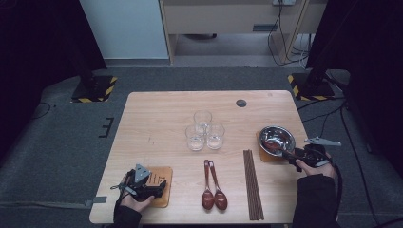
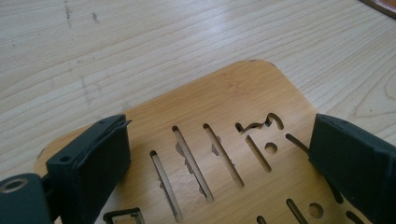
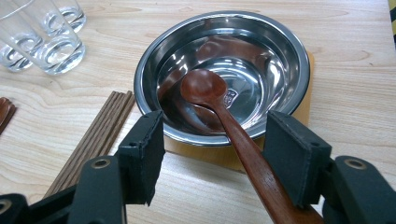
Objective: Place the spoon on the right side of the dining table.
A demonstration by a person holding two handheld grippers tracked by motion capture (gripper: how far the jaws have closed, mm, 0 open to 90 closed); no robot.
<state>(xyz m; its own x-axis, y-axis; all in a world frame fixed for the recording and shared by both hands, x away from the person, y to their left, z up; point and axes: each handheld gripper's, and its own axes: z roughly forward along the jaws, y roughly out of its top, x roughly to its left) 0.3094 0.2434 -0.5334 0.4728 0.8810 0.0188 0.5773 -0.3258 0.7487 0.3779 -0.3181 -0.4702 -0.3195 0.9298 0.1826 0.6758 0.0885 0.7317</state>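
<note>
My left gripper (image 1: 159, 186) rests low over a slotted bamboo coaster (image 1: 163, 174) at the table's front left. In the left gripper view its jaws stand wide apart above the coaster (image 2: 219, 102), so my left gripper (image 2: 222, 135) is open. At the right, a steel bowl (image 1: 277, 138) sits on a second coaster (image 1: 263, 155). A brown wooden spoon (image 3: 219, 107) lies with its head in the bowl (image 3: 280, 51) and its handle over the rim. The handle runs between the jaws of my open right gripper (image 3: 212, 140), close to the right one, and is not pinched.
Three clear glasses (image 1: 204, 130) stand together mid-table. Two more wooden spoons (image 1: 214, 192) lie at the front centre. A bundle of dark chopsticks (image 1: 253, 185) lies between them and the bowl. The table's front edge (image 1: 190, 222) is close to both hands.
</note>
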